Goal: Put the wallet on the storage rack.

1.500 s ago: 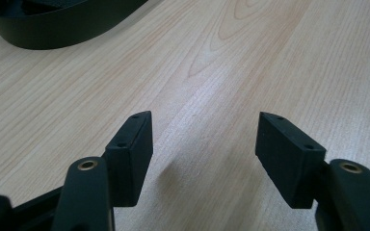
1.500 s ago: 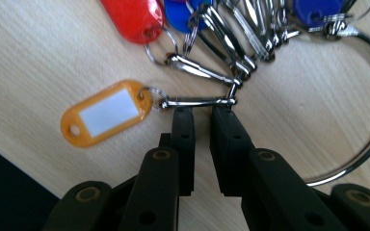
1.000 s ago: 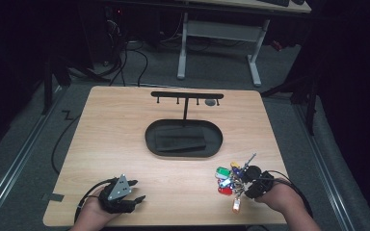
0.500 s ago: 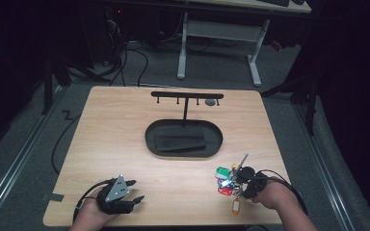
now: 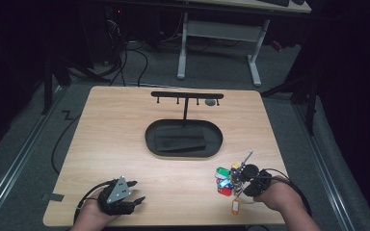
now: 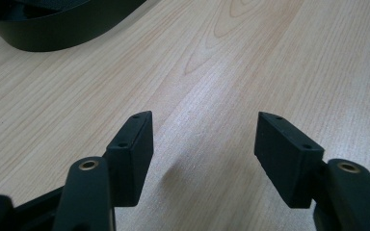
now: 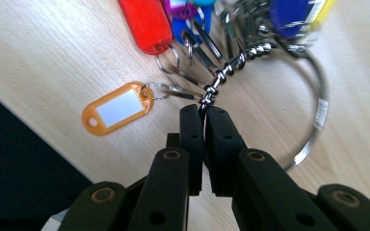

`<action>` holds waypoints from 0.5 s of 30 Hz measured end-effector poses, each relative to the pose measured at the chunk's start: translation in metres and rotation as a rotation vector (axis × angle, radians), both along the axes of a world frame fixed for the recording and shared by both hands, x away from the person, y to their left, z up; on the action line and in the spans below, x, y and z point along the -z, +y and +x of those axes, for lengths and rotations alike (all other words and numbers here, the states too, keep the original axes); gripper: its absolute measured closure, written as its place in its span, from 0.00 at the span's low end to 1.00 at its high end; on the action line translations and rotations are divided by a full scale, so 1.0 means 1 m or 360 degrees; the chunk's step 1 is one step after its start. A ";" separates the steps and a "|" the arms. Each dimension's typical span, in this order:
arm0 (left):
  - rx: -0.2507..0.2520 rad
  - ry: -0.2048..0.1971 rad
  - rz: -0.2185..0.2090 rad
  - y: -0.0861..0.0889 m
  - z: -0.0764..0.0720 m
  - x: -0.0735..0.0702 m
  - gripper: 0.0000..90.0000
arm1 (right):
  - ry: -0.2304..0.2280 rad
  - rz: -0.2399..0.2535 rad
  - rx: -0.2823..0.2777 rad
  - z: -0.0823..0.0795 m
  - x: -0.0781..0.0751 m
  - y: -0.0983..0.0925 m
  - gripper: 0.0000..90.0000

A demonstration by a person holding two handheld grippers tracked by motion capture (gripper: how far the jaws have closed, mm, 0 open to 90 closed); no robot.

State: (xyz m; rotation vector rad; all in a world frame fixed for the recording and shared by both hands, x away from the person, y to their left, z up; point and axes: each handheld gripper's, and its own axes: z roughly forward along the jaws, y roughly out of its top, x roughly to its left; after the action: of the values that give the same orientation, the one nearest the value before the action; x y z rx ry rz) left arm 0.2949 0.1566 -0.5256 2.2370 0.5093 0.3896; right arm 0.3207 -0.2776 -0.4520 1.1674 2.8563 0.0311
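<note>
- Pinching the key bunch [image 7: 207,53] by its swivel link, right tongs [image 7: 203,111] hold it near-right on the surface [image 5: 125,144].
- Left tongs [image 6: 202,144] spread, idle.
- Hanging on the far rack [image 5: 187,96] looks left to do.

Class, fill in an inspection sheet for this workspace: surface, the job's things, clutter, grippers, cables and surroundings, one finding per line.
Surface: wooden table, light grain.
Job's things: key bunch with coloured tags on a big ring, near the table's front right; orange tag lies flat; black hook stand over an oval tray.
Clutter: nothing seen.
Grippers: right gripper has just closed, shut on the bunch's metal link; left gripper open over bare wood.
Cables: one trails from each gripper; more on the floor behind.
Surroundings: dark room, white desk frame beyond.
</note>
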 end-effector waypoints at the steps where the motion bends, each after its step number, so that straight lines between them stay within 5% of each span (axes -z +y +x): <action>1: 0.0001 -0.0001 0.0002 0.000 0.000 0.000 0.44 | -0.0012 0.0001 0.0001 0.000 -0.004 0.000 0.96; 15: -0.0005 -0.0001 -0.0004 0.003 0.001 0.000 0.44 | -0.0024 -0.0089 -0.0036 -0.003 -0.066 0.007 0.97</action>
State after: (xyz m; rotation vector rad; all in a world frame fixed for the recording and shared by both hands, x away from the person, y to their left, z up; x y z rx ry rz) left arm 0.2960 0.1594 -0.5256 2.2341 0.5131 0.3909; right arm 0.3176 -0.2707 -0.3863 1.1200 2.8375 -0.0390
